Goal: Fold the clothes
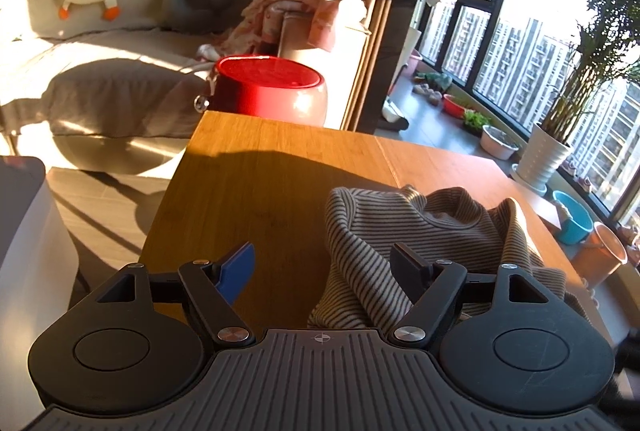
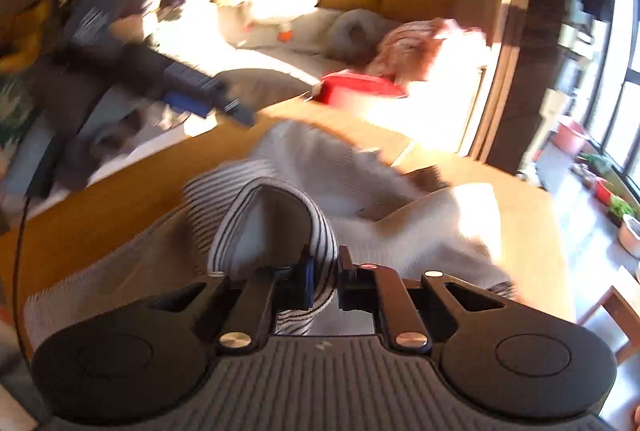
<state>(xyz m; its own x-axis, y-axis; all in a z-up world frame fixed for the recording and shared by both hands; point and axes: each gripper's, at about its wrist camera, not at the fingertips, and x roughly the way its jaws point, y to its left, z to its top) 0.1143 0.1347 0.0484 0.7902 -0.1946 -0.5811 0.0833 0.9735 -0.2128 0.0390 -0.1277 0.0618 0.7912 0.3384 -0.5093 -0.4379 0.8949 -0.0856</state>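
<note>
A striped brown-and-white garment (image 1: pixel 404 231) lies crumpled on the wooden table (image 1: pixel 256 191), right of centre in the left wrist view. My left gripper (image 1: pixel 324 263) is open and empty, its right finger against the cloth's edge. In the right wrist view, my right gripper (image 2: pixel 324 271) is shut on a fold of the striped garment (image 2: pixel 280 215), holding a loop of it above the table (image 2: pixel 100 215). The view is motion-blurred. The left gripper (image 2: pixel 192 99) shows there at upper left, above the table's far edge.
A red round stool (image 1: pixel 268 87) stands beyond the table's far edge, with a sofa (image 1: pixel 100 79) holding plush toys and a pink blanket (image 1: pixel 296 7). Windows, potted plants (image 1: pixel 548 151) and basins are on the right. A white unit (image 1: pixel 24 231) stands at left.
</note>
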